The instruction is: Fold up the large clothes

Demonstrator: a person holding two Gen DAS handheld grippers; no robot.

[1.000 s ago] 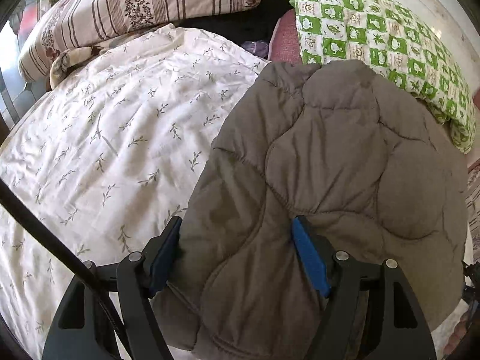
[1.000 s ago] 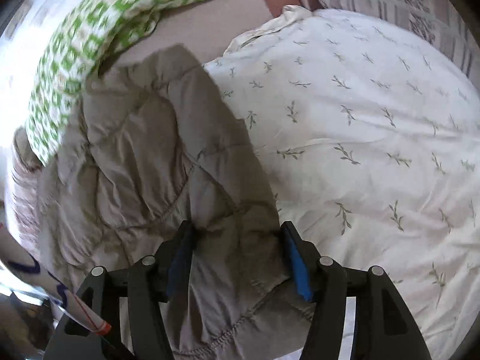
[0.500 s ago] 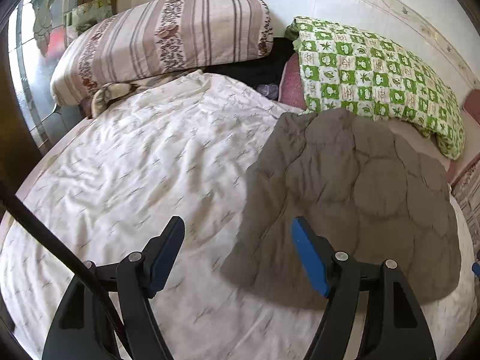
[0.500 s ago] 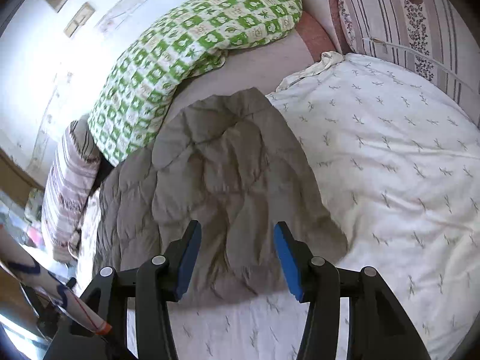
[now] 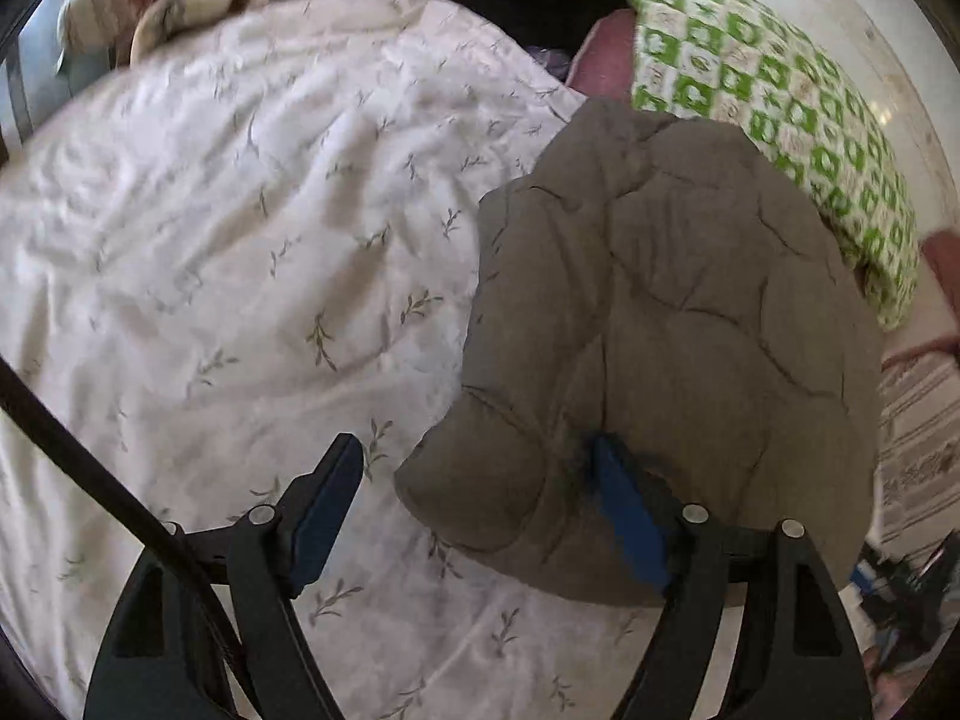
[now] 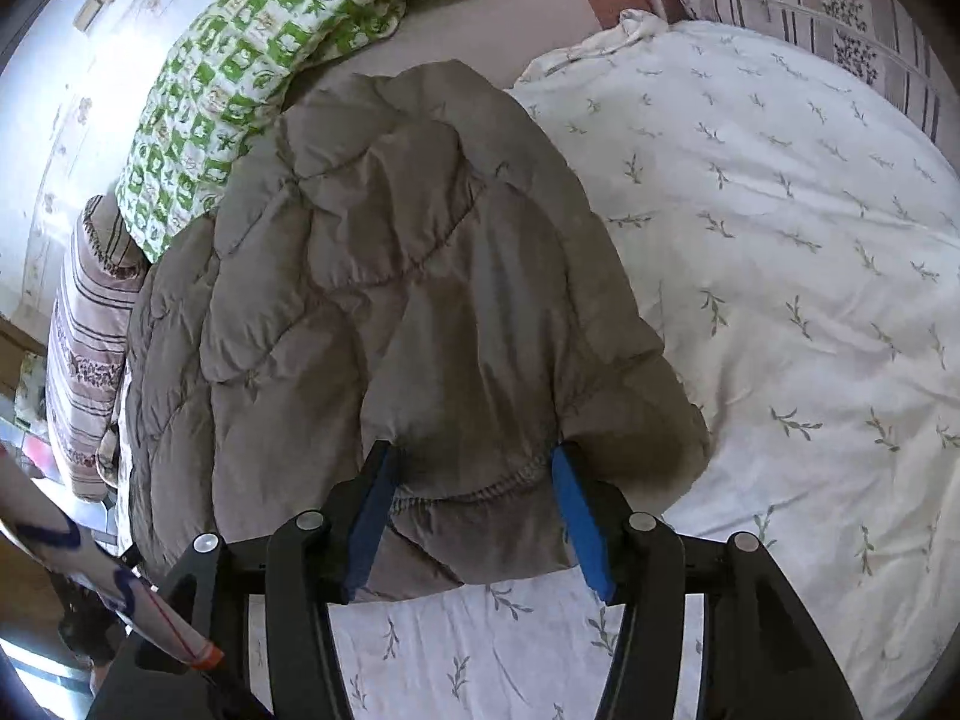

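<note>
A grey-brown quilted jacket [image 5: 672, 324] lies folded on a white leaf-print quilt [image 5: 240, 252]; it also shows in the right wrist view [image 6: 384, 276]. My left gripper [image 5: 474, 510] is open over the jacket's near left corner, with that corner between its blue pads and the right pad pressing into the fabric. My right gripper [image 6: 474, 516] is open, its blue pads on either side of the jacket's stitched near hem [image 6: 474, 492]. Neither gripper pinches the fabric.
A green-and-white checked blanket [image 5: 780, 96] lies behind the jacket, by the wall. Striped pillows [image 6: 840, 6] lie at the head of the bed. The white quilt [image 6: 780, 276] spreads wide beside the jacket. The bed's edge and floor clutter [image 5: 900, 594] are at lower right.
Half a second ago both grippers were raised and back from the jacket. Now both have come down close to it again, jaws still open, straddling its near edge.
</note>
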